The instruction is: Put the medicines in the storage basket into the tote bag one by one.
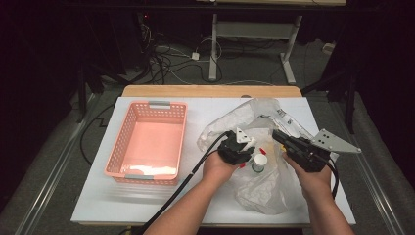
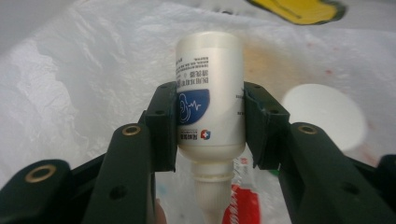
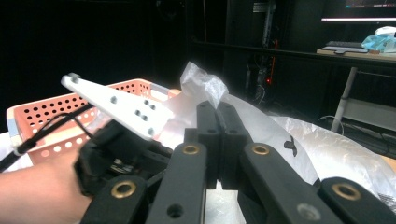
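My left gripper [image 2: 210,116] is shut on a white plastic bottle [image 2: 209,70] with a blue label, its pads pressing on both sides and its neck pointing back toward the camera. In the high view that gripper [image 1: 243,148] hangs over the open clear plastic bag [image 1: 264,186]. My right gripper [image 3: 217,112] has its jaws together on a raised fold of the bag [image 3: 201,81]; in the high view it [image 1: 276,135] holds the bag's edge at the right. A second white-capped bottle [image 1: 259,162] stands inside the bag between both hands.
A pink perforated basket [image 1: 116,147] stands at the left of the white table. Inside the bag lie a yellow item [image 2: 299,10] and a red item [image 2: 240,205]. The left hand's gripper and white plate [image 3: 116,106] cross the right gripper view.
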Available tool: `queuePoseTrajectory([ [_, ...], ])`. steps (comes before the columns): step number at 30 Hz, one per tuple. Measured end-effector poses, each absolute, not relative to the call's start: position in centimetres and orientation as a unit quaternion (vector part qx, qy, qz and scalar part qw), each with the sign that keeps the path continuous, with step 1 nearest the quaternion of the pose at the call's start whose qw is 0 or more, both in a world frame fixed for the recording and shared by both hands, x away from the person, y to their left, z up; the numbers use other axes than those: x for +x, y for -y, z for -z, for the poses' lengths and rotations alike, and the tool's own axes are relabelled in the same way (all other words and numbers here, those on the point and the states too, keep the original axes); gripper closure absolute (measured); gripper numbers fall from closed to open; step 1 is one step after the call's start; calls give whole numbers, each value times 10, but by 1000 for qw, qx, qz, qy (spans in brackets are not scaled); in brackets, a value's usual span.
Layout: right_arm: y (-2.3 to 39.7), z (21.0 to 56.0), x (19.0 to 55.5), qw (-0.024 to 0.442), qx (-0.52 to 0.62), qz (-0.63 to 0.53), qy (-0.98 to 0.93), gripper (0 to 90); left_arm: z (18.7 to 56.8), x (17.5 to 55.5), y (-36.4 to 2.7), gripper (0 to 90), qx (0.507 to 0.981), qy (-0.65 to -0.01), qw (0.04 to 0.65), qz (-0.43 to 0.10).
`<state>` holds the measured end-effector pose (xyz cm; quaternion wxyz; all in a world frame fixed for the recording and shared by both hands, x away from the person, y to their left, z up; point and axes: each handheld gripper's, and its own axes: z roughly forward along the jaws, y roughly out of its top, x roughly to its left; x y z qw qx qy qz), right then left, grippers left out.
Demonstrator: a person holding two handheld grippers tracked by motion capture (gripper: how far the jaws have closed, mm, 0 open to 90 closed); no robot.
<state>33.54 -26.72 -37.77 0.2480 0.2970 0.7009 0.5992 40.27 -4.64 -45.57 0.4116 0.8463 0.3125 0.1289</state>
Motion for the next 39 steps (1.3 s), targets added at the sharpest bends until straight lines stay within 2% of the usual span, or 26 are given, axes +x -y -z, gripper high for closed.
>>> queuePoseTrajectory([
  [6,267,379,336,245,299,-598,-702,900,466,414,55,575,856,-318,389,-123],
  [11,268,380,337,245,298,-596,-704,900,469,417,56,568,850,-327,402,-97],
  [17,269,381,337,245,302,-597,-701,900,456,411,50,457,849,-325,403,-108],
  [27,273,379,337,247,305,-596,-701,900,437,369,21,439,839,-296,446,-96],
  [39,271,380,336,243,304,-596,-702,900,449,317,-23,416,846,-295,438,-77],
])
